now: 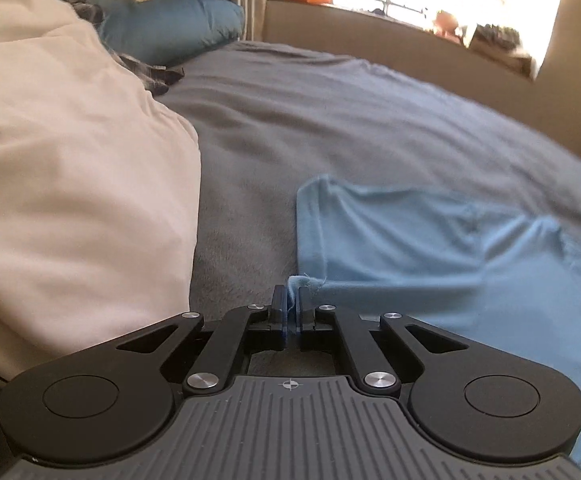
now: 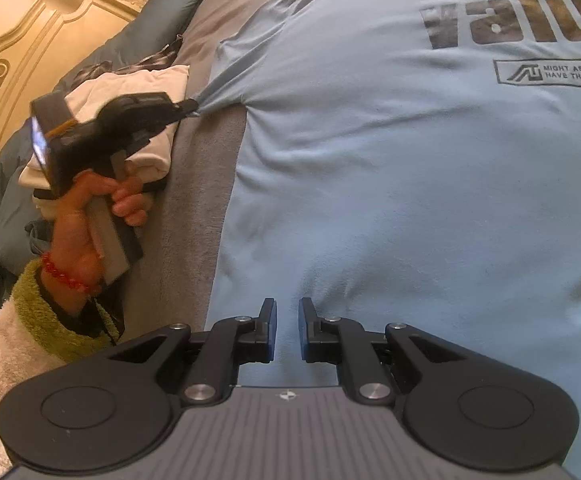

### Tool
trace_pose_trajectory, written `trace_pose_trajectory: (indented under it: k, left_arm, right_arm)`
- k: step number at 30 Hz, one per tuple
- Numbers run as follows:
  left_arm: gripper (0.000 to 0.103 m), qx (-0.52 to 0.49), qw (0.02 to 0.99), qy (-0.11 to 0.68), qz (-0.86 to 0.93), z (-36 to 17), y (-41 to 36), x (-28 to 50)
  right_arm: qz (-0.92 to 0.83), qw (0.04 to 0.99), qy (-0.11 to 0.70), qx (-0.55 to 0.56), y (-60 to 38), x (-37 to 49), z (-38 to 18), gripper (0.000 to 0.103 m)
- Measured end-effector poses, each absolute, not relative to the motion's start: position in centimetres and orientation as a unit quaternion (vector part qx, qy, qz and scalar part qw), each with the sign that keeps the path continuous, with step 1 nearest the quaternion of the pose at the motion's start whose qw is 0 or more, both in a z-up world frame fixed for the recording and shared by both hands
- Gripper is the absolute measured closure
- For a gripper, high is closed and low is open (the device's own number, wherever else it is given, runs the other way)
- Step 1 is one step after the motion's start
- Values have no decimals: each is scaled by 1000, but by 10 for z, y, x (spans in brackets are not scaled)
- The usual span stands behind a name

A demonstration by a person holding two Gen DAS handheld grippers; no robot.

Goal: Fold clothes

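Light blue cotton T-shirt with dark printed lettering lay spread flat on grey fleece bed blanket. Left gripper had its jaws pinched tight on a corner of the T-shirt's edge, fabric bunched between the pads. Right gripper hovered over the T-shirt's near hem, jaws a narrow gap apart, cloth under them but grip unclear. Folded cream cloth pile sat left of the T-shirt, teal pillow beyond it
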State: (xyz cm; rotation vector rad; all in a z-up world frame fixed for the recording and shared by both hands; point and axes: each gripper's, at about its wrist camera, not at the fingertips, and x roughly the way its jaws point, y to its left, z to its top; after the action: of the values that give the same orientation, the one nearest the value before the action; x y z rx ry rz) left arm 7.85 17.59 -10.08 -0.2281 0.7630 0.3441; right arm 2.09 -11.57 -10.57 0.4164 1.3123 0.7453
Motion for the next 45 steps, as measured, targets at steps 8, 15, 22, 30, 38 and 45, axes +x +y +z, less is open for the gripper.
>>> trace_pose_trajectory:
  k: [8,15,22,30,38,45]
  left_arm:
    - [95,-97,905,382,159,-93,173,63]
    - [85,-77,924,348,141,-67,168,52]
    - [85,-105,902,387,159,-96,174,71]
    - [85,-106,905,384,148,-107,175,61]
    - [85,-120,905,386,131,-108,179,54]
    - [85,-141,903,385,132,-110,184,50]
  right_arm:
    - [332,707,594,192,-118,22,-107,91]
    - [350,749,545,142,-110,44,-76,90]
    - [423,801,423,-5,-29,119,-6,84]
    - [467,791,342,-197,105,204,-22,59]
    - [466,764,396,-205,170,262,-63,61]
    - [486,721,436,-232,192,266,-83,100]
